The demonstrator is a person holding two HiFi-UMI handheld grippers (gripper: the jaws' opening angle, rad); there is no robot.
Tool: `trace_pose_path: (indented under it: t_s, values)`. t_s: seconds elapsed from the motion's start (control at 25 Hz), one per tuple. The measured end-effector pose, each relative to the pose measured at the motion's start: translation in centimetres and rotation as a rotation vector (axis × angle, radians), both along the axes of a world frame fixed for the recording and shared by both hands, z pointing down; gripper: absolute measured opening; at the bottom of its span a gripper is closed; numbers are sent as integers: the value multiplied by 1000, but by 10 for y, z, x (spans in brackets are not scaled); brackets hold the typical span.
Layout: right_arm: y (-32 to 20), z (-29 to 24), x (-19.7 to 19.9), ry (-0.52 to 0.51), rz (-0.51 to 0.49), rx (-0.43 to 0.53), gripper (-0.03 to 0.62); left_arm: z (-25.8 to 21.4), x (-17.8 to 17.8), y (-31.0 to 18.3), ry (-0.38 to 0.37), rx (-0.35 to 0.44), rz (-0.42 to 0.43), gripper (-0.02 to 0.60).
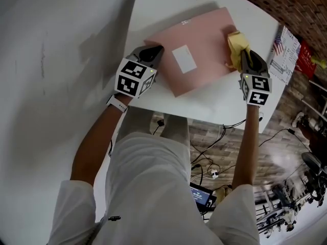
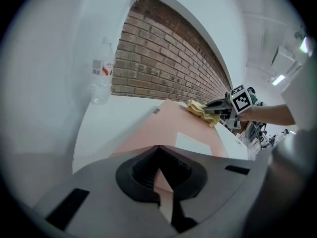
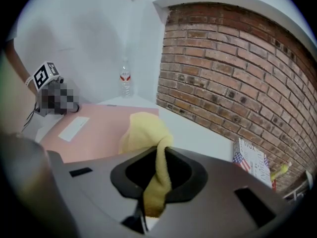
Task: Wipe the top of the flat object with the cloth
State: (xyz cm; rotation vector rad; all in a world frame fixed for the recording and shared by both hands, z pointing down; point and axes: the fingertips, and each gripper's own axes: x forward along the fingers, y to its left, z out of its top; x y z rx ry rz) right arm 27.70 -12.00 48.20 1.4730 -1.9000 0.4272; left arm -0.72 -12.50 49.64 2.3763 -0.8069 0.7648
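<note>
A flat pink object (image 1: 207,40) with a white label (image 1: 184,58) lies on the white table (image 1: 163,6). My left gripper (image 1: 153,54) is shut on its near left corner, and the pink edge (image 2: 163,182) runs into the jaws in the left gripper view. My right gripper (image 1: 246,59) is shut on a yellow cloth (image 1: 236,44). The cloth rests bunched on the pink object's right end, and in the right gripper view it (image 3: 143,130) hangs down between the jaws onto the pink surface (image 3: 94,130).
A clear water bottle (image 2: 101,78) stands at the table's far corner against the white wall. A printed leaflet with a flag (image 1: 283,52) lies at the table's right edge beside the brick wall (image 3: 233,68). Cables and equipment (image 1: 214,172) cover the floor below.
</note>
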Motion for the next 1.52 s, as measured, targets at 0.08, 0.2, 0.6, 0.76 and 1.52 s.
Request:
trace_pose_path:
  t_s: [0.08,0.2,0.6,0.76,1.52]
  values:
    - [-10,0,0,3,-7,9,49,0,1,0,-3,2,8,17]
    - [-28,2,0,2,-12,29,49,1,1,1,-3,-1,15,17]
    - [-86,0,-15,-50,-17,91,49,1,4,1,9,-18,9,17]
    - [-100,-2,-24,-23,-59,99,49,-1,5,-1,11,-22,8,17]
    - [-68,-3,-82,-13,-166,115,48,-4,5,-1,3,18,-46,17]
